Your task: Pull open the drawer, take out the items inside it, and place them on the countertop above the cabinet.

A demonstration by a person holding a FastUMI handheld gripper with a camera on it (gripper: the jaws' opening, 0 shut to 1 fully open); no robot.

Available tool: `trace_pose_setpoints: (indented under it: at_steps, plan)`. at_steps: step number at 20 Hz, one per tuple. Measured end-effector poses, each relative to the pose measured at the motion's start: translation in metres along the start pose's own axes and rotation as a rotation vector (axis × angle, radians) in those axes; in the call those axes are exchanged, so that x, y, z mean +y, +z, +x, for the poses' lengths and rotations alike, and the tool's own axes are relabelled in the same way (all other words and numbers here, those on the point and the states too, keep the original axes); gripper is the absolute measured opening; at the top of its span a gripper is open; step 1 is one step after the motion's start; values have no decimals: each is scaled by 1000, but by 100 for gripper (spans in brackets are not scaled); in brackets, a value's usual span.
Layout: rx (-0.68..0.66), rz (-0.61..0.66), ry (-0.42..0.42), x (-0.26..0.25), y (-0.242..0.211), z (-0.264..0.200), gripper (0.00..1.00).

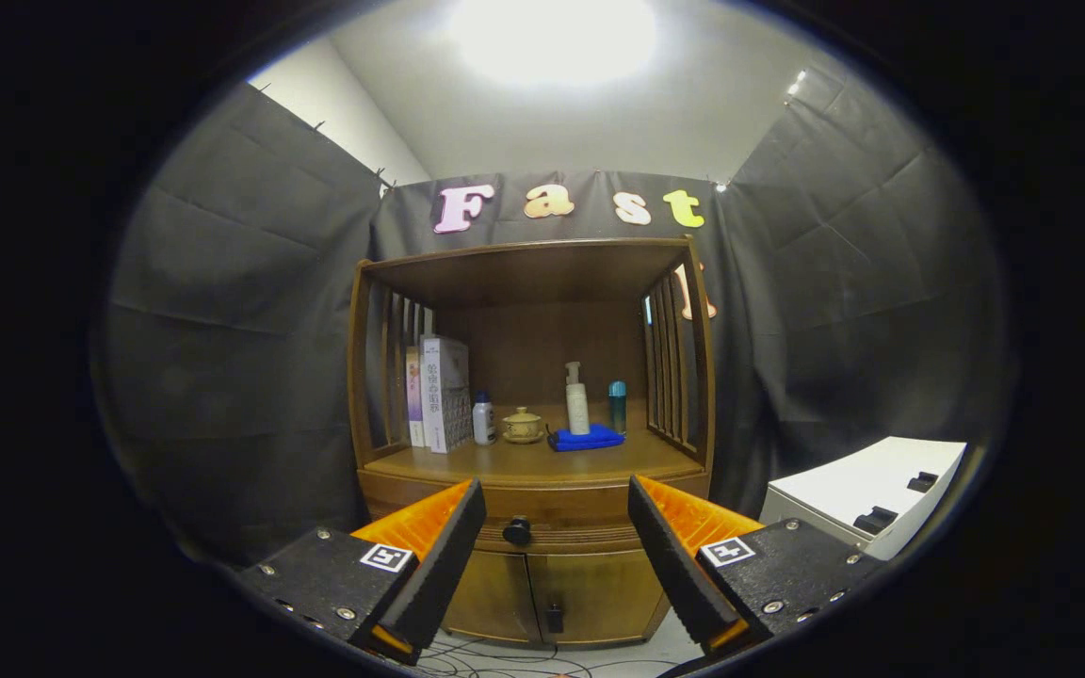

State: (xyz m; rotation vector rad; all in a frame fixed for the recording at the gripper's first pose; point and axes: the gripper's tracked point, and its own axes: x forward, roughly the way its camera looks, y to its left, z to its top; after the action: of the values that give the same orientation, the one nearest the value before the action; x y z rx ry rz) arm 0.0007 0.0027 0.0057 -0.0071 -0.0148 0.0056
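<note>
A wooden cabinet (528,282) stands against the booth wall ahead of me. Its drawer (580,513) sits shut under the countertop (524,463), with a dark round knob (517,531) at its middle. My gripper (557,504) is open, and the knob shows in the gap between the two fingers, some way beyond their tips. Nothing is held. What lies inside the drawer is hidden.
On the countertop stand two books (439,394), a small white bottle (483,419), a lidded clay pot (523,426), a pump bottle (577,400) on a blue cloth (586,438) and a teal bottle (617,407). Two lower doors (552,593) sit under the drawer. A white box (867,490) stands to the right. Cables (505,659) lie on the floor.
</note>
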Motion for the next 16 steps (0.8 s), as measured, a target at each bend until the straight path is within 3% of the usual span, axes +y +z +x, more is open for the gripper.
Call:
trace_pose_setpoints:
  at_steps: [10,16]
  plan:
    - [-8,5,27,9,-4,4,95]
    - [1,27,43,16,-10,38,95]
